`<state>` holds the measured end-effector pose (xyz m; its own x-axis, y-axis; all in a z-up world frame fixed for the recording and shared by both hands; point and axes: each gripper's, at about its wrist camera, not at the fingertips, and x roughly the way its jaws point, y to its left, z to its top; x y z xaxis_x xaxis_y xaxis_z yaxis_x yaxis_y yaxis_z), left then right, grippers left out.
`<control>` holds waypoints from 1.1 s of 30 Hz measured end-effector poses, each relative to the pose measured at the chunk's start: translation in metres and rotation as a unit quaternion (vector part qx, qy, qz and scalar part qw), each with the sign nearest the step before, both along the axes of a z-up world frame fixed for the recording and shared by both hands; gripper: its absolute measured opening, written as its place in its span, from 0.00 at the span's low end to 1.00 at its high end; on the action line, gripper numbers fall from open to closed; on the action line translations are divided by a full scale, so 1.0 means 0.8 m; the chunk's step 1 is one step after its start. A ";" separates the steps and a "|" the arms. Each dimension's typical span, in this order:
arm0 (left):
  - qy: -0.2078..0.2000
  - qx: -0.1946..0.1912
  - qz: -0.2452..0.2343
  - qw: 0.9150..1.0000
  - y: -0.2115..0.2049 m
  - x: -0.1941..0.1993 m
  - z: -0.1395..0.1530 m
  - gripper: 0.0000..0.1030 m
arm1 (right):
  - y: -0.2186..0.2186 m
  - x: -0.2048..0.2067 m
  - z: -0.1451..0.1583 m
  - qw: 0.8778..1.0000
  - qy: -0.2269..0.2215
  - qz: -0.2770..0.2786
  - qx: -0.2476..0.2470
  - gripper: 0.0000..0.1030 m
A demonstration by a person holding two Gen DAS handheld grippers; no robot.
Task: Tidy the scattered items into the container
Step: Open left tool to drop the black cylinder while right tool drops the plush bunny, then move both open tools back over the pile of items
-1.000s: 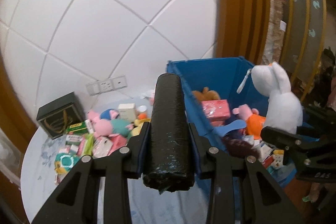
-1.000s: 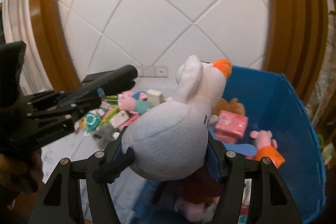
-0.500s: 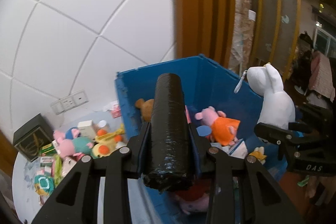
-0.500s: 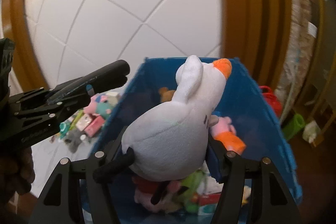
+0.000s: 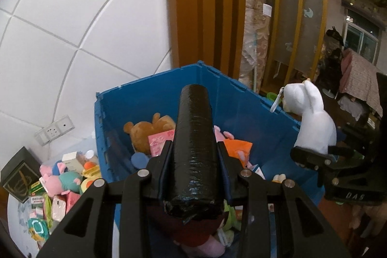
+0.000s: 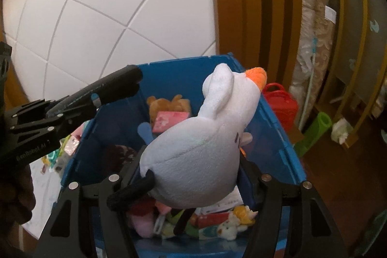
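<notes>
My left gripper (image 5: pixel 193 173) is shut on a black roll (image 5: pixel 193 144) and holds it over the near part of the blue bin (image 5: pixel 150 93). My right gripper (image 6: pixel 191 175) is shut on a white plush goose (image 6: pixel 200 137) with an orange beak, above the blue bin (image 6: pixel 285 137). The goose also shows at the right in the left wrist view (image 5: pixel 312 120); the roll shows at the left in the right wrist view (image 6: pixel 113 88). The bin holds a brown plush (image 5: pixel 145 129), a pink packet (image 5: pixel 159 142) and other toys.
Scattered toys and boxes (image 5: pixel 63 180) lie on the pale table left of the bin, with a black box (image 5: pixel 19 175) at its far left. A white panelled wall with sockets (image 5: pixel 54 129) is behind. A red bag (image 6: pixel 280 103) and green roll (image 6: pixel 314 132) sit right of the bin.
Both grippers have swung right from over the table to over the blue bin, each keeping its load. The bin now fills the middle of both views.
</notes>
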<state>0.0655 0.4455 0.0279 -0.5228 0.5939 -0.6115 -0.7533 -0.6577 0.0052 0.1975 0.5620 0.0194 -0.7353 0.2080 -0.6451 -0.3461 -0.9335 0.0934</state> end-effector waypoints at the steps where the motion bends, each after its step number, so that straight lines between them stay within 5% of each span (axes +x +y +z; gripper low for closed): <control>1: 0.004 -0.001 0.005 1.000 0.004 -0.001 0.002 0.33 | 0.008 -0.004 0.000 1.000 0.000 -0.002 0.001 0.67; 2: 0.005 0.001 0.012 1.000 0.006 -0.002 0.003 0.35 | 0.008 -0.005 0.000 1.000 0.000 -0.003 0.004 0.73; 4: -0.003 0.011 0.025 1.000 0.005 -0.008 0.006 0.74 | 0.012 -0.009 -0.005 1.000 -0.006 -0.008 0.014 1.00; 5: -0.004 0.019 0.039 0.999 0.000 -0.013 0.007 1.00 | 0.012 -0.010 -0.006 1.000 -0.005 -0.009 0.015 1.00; 16: -0.015 0.015 0.103 0.994 -0.071 -0.042 -0.005 1.00 | -0.004 -0.038 -0.013 1.000 -0.002 0.016 0.003 1.00; 33: -0.020 0.007 0.214 0.977 -0.264 -0.069 -0.022 1.00 | -0.171 -0.115 -0.007 0.990 0.000 0.141 0.016 1.00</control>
<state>0.0102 0.2342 0.0105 -0.7007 0.3350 -0.6299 -0.4084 -0.9123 -0.0309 0.1051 0.4254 0.0134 -0.7668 0.0148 -0.6418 -0.0710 -0.9956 0.0618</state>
